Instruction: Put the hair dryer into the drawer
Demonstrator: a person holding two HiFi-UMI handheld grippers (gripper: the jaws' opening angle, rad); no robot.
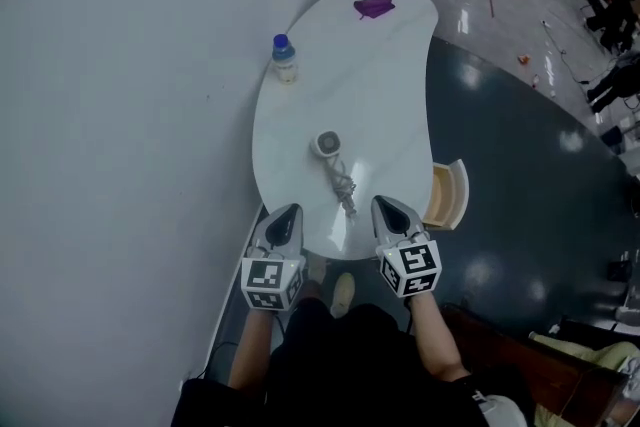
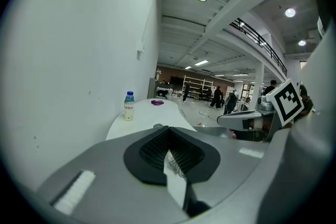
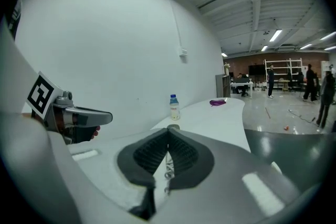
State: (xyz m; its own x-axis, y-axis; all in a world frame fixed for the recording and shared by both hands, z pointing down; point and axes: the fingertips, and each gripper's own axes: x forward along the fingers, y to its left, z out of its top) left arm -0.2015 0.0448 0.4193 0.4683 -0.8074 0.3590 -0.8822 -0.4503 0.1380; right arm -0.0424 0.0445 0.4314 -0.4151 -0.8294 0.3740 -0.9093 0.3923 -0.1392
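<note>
Both claws pinched closed, empty: left gripper [image 1: 285,213] and right gripper [image 1: 389,203] sat low centre of frame, at near edge of table [image 1: 385,75]. Drawer [image 1: 450,195] stood open at table's right edge. Hair dryer [image 1: 327,145] lay mid-frame on tabletop, cord [image 1: 344,185] trailing toward claws. Step judged: approach, grasp not yet made. Next move likely needed jaws opened, then closed on dryer body, cord minded. Bottle [image 1: 285,58], upper left: label too small to read. No brand legible.
</note>
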